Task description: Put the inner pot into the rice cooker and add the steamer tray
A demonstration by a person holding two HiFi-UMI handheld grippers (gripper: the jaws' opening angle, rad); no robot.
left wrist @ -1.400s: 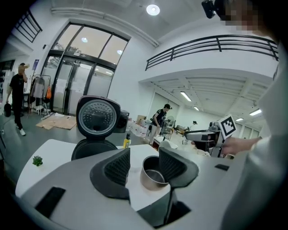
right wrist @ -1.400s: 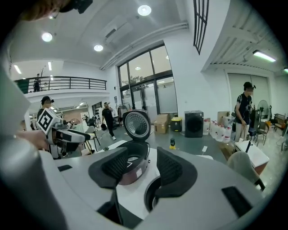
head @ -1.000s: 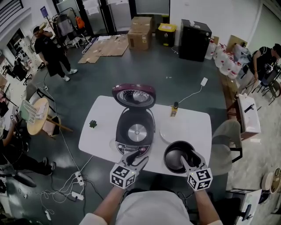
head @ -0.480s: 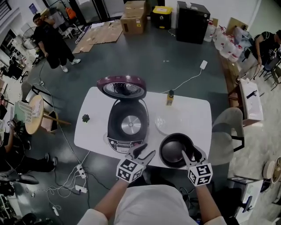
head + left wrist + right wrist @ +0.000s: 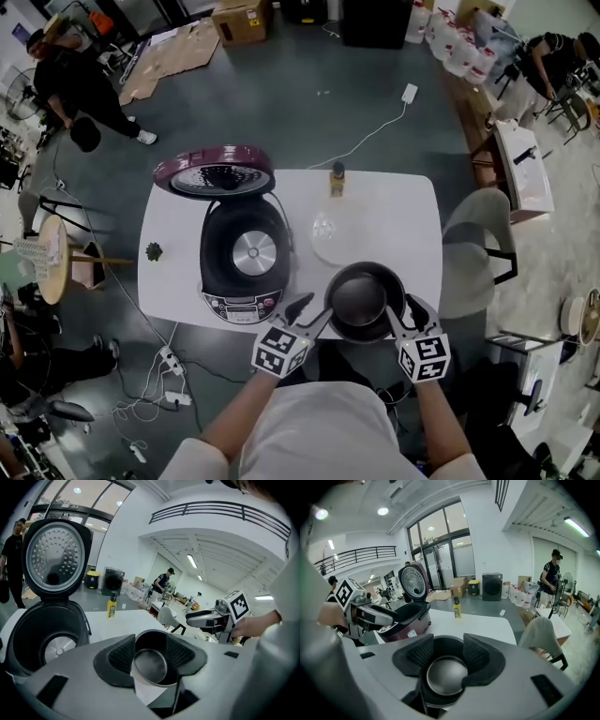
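Need to seat dark metal inner pot (image 5: 366, 302) in open maroon rice cooker (image 5: 246, 262), then clear round steamer tray (image 5: 339, 236); left hand-held gripper (image 5: 307, 313), right hand-held gripper (image 5: 405, 315) spread beside pot.

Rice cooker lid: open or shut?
Open. The lid stands tipped back behind the rice cooker, baring its empty well.

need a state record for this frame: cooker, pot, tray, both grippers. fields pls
rice cooker: on the left part of the table, lid up, cavity empty
inner pot: upright and empty at the near table edge, right of the cooker
steamer tray: clear, on the table beyond the pot
left gripper: open, by the pot's left rim, no grip
right gripper: open, by the pot's right rim, no grip
other: yellow bottle at the far edge
task state: pot not yet in cooker
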